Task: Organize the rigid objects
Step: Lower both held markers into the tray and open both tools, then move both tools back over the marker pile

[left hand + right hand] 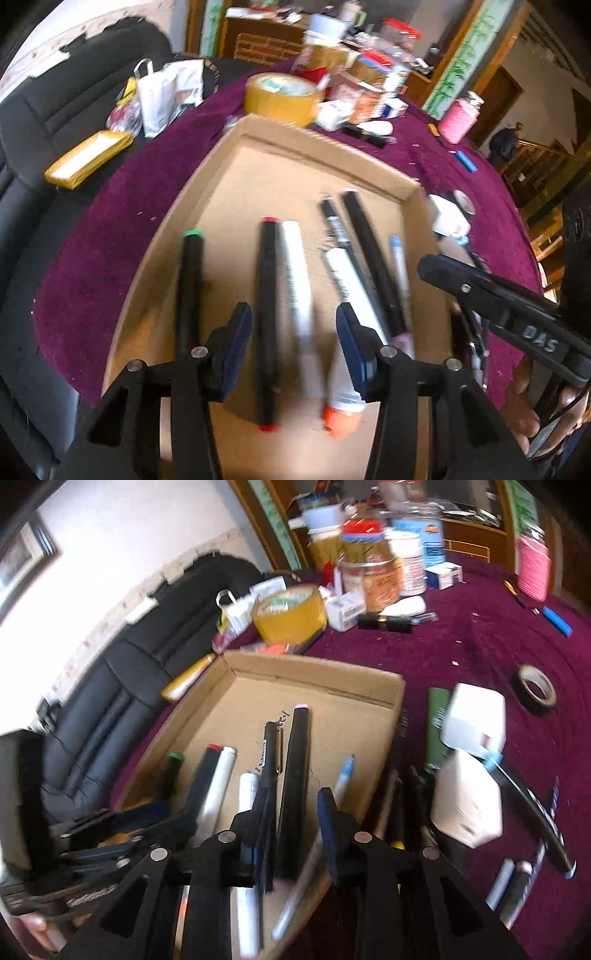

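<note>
A shallow cardboard tray (325, 144) on the purple cloth holds several markers laid side by side. Among them are a green-capped black marker (190, 280), a red-capped black marker (267, 295), a white marker (299, 280) and an orange-capped white marker (343, 417). My left gripper (291, 314) hovers open over the red-capped and white ones, touching neither. My right gripper (295, 797) stands open above the tray (314, 668). A black marker with a pink end (295, 775) lies between its fingers, with a gap at the right pad.
Right of the tray sit two white boxes (472, 720), dark pens (395, 805), two grey markers (513, 890) and a black tape roll (535, 688). A yellow packing tape roll (288, 613) and crowded jars and boxes stand behind. A black sofa (110, 701) lies left.
</note>
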